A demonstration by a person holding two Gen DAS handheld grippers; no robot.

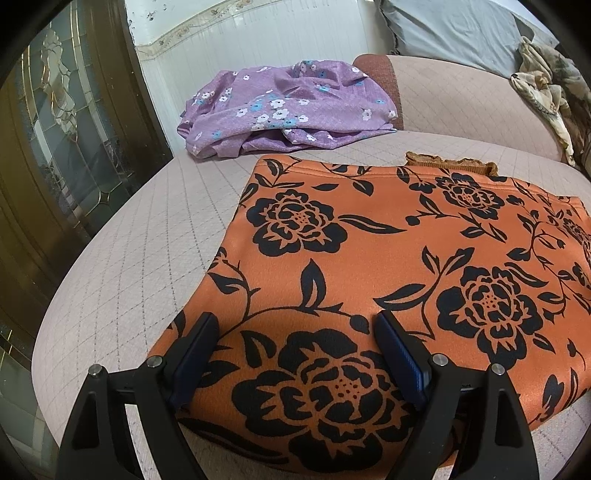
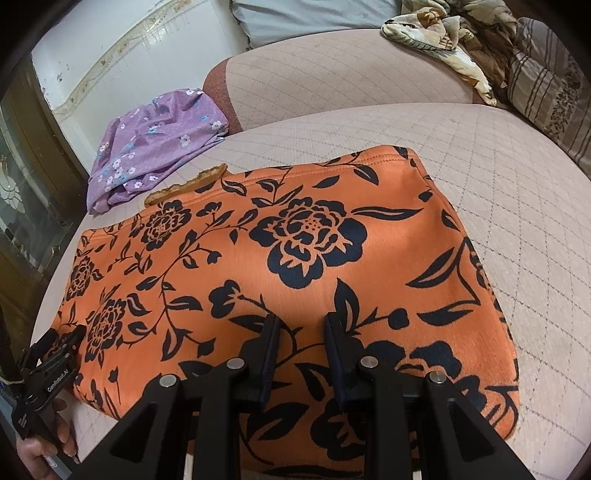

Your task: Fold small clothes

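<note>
Orange floral cloth smooth with slight sheen — quilted matt sofa fabric, matt black plastic tongs.

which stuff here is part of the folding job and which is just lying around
Part of the job:
- orange fabric garment with black flower print, laid flat on the quilted pink cushion
- crumpled purple garment with small white and blue flowers, probably waiting its turn
- left gripper, right gripper

Just lying about:
- grey pillow
- rumpled beige patterned blanket
- striped cushion
</note>
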